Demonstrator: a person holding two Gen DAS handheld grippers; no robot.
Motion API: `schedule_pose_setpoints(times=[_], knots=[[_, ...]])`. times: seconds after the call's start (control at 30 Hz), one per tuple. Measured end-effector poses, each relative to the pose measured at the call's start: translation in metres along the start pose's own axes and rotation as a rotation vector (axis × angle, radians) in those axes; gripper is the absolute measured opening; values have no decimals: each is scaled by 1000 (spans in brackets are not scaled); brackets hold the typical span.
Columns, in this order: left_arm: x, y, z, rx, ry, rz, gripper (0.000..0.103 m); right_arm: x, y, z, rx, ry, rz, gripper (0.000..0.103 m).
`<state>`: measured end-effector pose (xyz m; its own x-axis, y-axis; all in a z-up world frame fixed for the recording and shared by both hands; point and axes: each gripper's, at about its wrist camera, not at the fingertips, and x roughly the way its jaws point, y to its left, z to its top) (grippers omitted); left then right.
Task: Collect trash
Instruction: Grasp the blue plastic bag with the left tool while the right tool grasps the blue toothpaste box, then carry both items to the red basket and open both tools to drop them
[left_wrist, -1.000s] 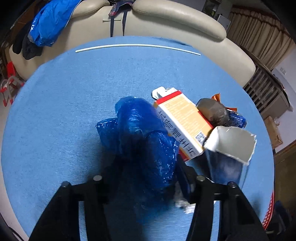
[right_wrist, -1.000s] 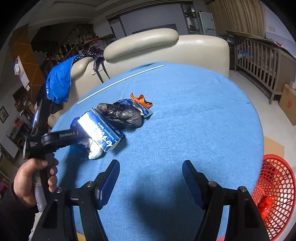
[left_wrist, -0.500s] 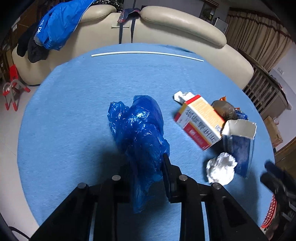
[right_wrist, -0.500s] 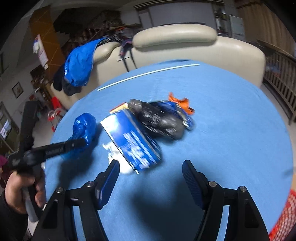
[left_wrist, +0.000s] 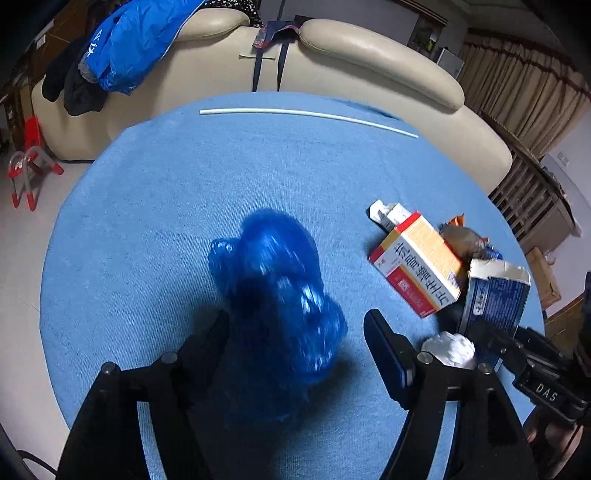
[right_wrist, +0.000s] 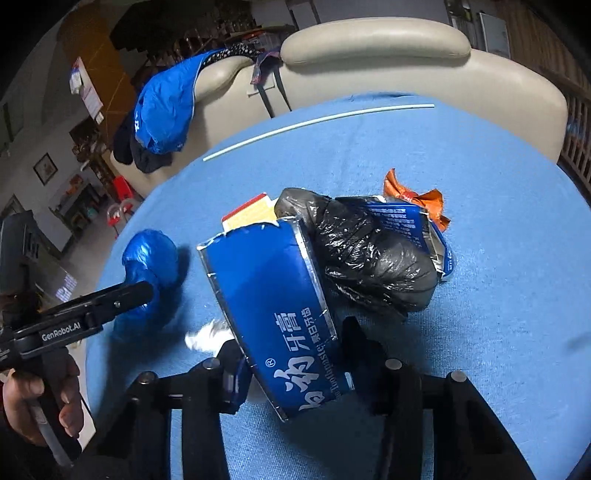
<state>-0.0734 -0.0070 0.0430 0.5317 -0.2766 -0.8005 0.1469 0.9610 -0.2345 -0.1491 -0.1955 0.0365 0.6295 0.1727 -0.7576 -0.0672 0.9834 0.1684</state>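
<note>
I had the round tabletop (left_wrist: 155, 206) in both views, covered in blue cloth, with a cream sofa (left_wrist: 369, 48) behind it, a blue jacket (left_wrist: 136, 40) draped over its back, and a thin white rod (left_wrist: 306, 113) lying near the far edge. On my left gripper (left_wrist: 295, 332) the jaws stood wide apart, with the crumpled blue plastic bag (left_wrist: 277, 295) lying on the cloth between them; it was blurred, and I could not tell whether either finger touched it. On my right gripper (right_wrist: 291, 373) the jaws were clamped on the torn blue toothpaste box (right_wrist: 273, 306), which was tilted up off the cloth. Just beyond it lay a black plastic bag (right_wrist: 369, 258), an orange wrapper (right_wrist: 413, 195) and a red-and-yellow carton (left_wrist: 417, 262), with a white paper wad (left_wrist: 450, 347) beside the box.
</note>
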Motion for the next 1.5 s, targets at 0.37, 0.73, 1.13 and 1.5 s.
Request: schedule_pose_setpoints(times=[0.37, 0.73, 1.13, 1.5], knots=[[28, 8, 9, -43, 12, 51, 52, -46, -17, -20, 81, -88, 38, 48], [2, -13, -5, 60, -18, 74, 47, -81, -44, -43, 175, -145, 27, 48], [-44, -45, -25, 133, -72, 61, 47, -111, -61, -70, 246, -180, -31, 48], [-65, -76, -35, 179, -100, 15, 47, -134, -71, -87, 289, -217, -63, 48]])
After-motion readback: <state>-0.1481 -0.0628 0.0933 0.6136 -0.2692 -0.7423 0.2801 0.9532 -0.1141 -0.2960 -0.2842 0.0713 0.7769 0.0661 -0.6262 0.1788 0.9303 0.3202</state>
